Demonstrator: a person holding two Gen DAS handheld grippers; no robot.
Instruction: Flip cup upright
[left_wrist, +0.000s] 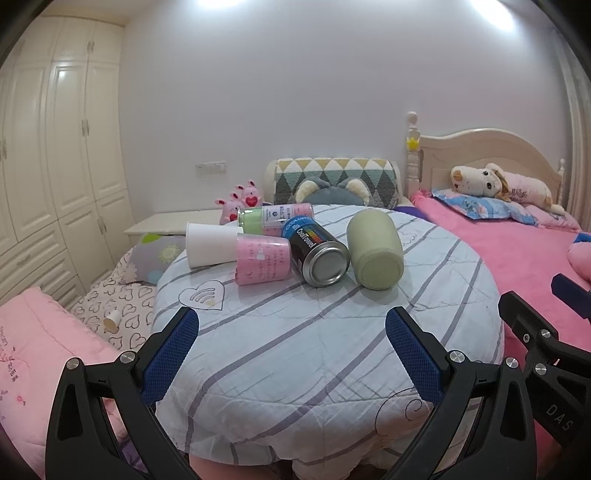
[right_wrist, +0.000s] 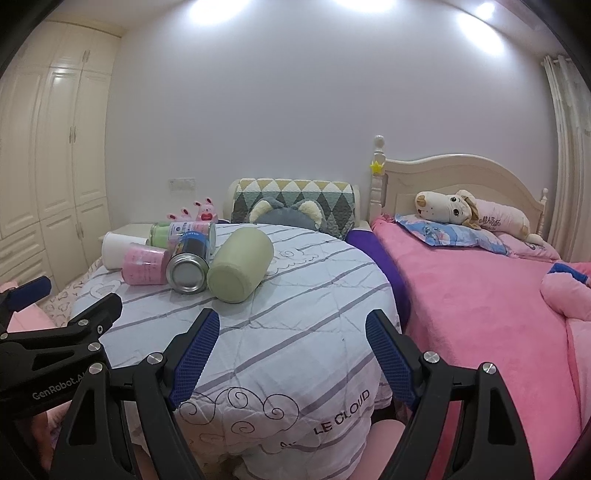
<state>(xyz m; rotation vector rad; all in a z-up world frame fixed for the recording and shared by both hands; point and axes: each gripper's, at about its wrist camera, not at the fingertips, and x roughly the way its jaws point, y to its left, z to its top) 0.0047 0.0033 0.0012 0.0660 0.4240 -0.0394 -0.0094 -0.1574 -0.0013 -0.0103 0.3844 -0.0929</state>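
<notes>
We cannot see the mouth of the green cup (left_wrist: 375, 253); only its base faces both cameras. The black can (left_wrist: 314, 249) hides part of the green-and-pink canister (left_wrist: 275, 218) behind it. Print on the pink cup (left_wrist: 262, 260) is too small to read. The pink plush (right_wrist: 567, 291) is cut by the right wrist view's edge.

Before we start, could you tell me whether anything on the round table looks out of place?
Yes: all five containers lie on their sides, clustered together: green cup, black can, pink cup, white cup and a green-pink can behind.
</notes>
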